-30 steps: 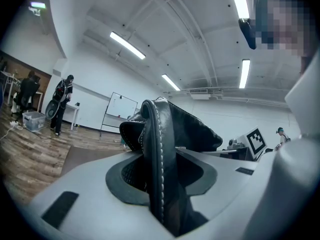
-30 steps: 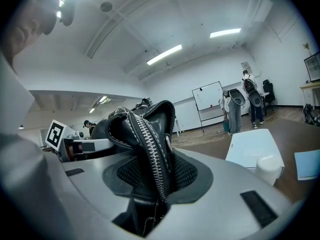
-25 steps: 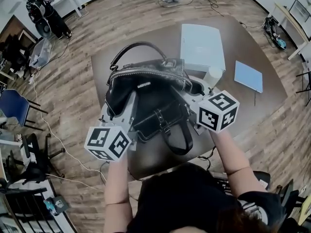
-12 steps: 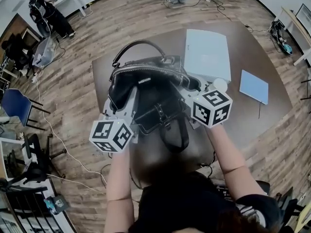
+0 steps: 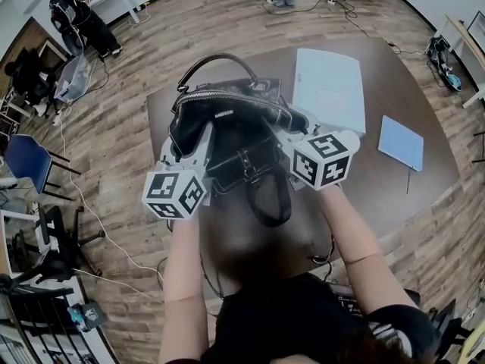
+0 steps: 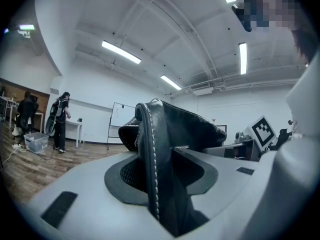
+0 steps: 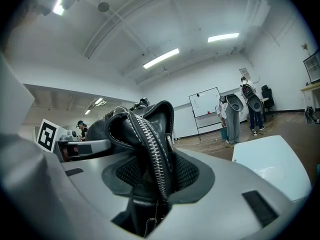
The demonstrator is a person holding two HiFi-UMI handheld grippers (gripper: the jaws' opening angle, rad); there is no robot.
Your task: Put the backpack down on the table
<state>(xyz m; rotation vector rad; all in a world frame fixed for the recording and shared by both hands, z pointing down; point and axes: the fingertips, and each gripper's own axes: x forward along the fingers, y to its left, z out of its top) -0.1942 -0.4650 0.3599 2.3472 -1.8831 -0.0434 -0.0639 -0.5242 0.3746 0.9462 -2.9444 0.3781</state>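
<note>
A black leather backpack (image 5: 227,139) hangs over the brown table (image 5: 356,180), held up between my two grippers. My left gripper (image 5: 203,139) is shut on its left side; in the left gripper view a stitched leather fold (image 6: 150,149) is pinched between the jaws (image 6: 160,179). On the bag's right side my right gripper (image 5: 294,126) is shut on the zipper edge (image 7: 150,144), which runs down between its jaws (image 7: 150,184). The top handle (image 5: 220,61) arches away from me. A strap loop (image 5: 270,203) dangles toward me. The bag's underside is hidden.
A white flat box (image 5: 330,89) lies on the table right of the bag, with a light blue notebook (image 5: 400,142) farther right. Chairs (image 5: 30,165) and cables stand on the wooden floor at left. People stand at the room's far side (image 5: 79,14).
Both grippers have carried the backpack a little farther over the table, away from the person, and slightly lower. Both grips on the bag look unchanged.
</note>
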